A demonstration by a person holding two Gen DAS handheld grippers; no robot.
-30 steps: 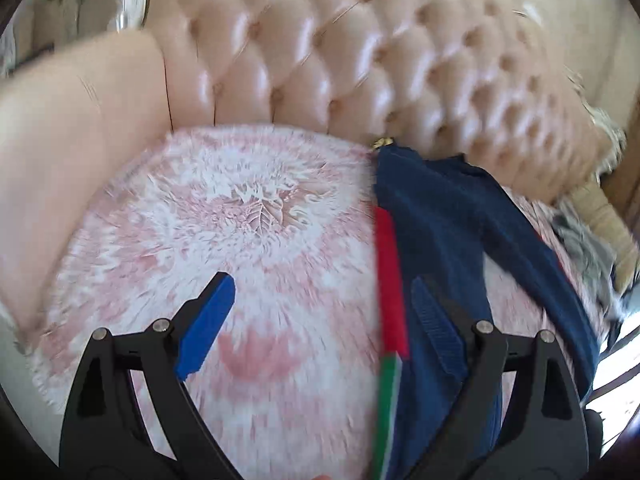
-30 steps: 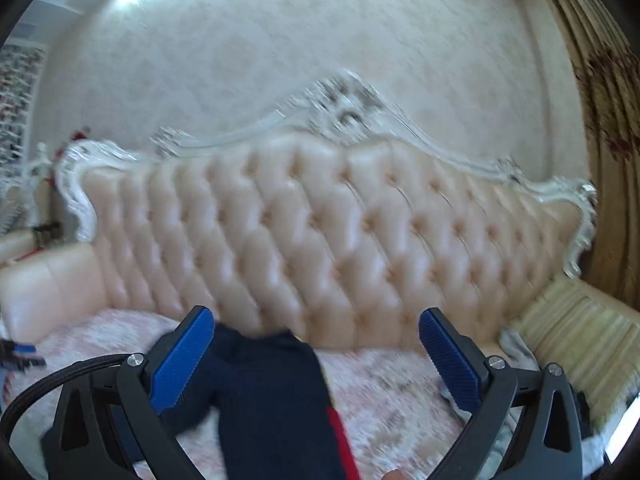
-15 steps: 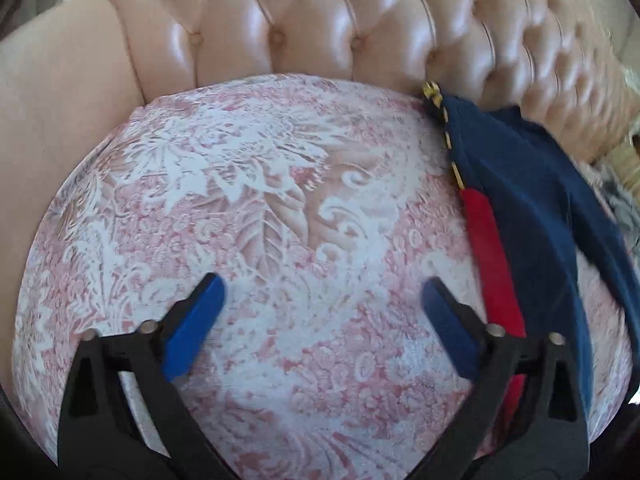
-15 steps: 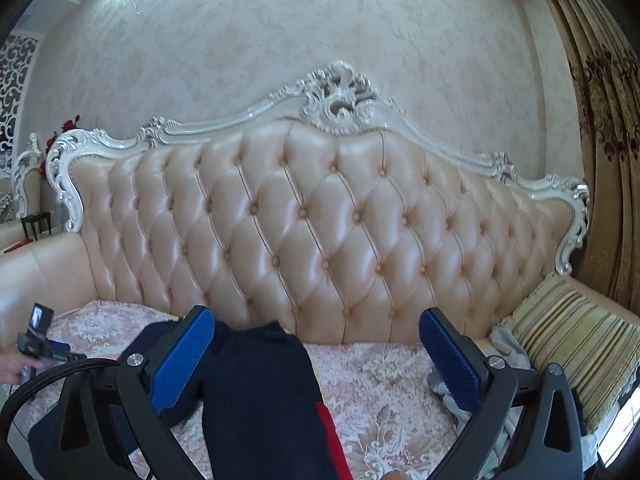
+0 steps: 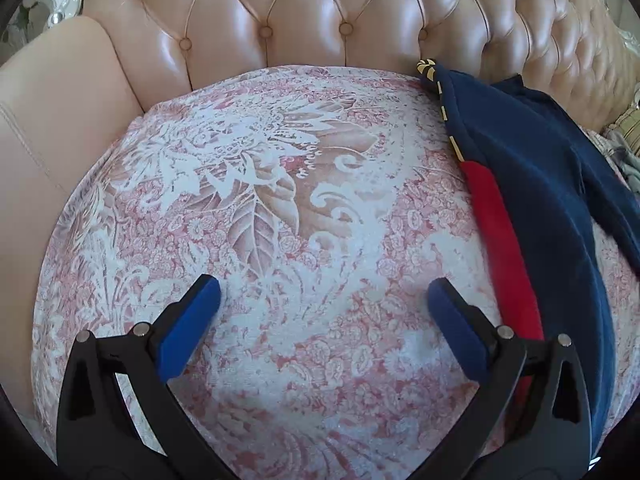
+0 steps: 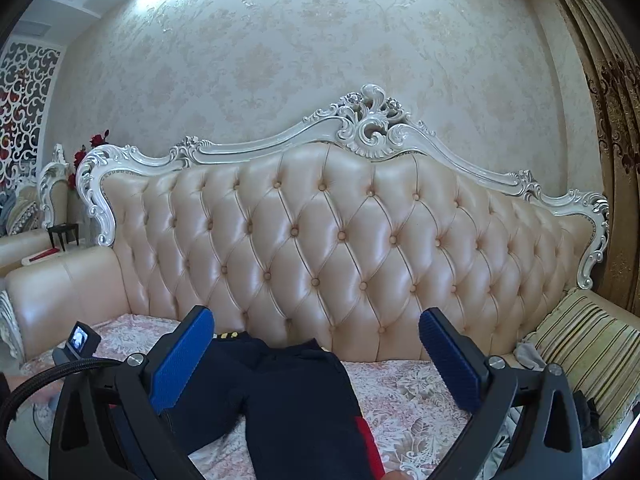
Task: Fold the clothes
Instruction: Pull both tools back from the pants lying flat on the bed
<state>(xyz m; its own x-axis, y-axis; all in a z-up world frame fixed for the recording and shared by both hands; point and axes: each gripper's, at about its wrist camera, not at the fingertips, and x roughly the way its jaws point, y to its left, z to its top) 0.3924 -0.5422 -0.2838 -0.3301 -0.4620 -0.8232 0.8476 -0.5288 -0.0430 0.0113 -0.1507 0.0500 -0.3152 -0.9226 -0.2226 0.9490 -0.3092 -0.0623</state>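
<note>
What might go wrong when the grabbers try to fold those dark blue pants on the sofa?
1. The left gripper is open over bare pink lace cover, beside the pants. Closing here might pinch the cover instead.
2. One leg angles away from the other, so a fold might come out crooked.
3. The grey cloth lies close on the right and may get dragged along.

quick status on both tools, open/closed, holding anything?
Left tool: open, empty, over the pink patterned seat cover.
Right tool: open, empty, above the navy garment.
</note>
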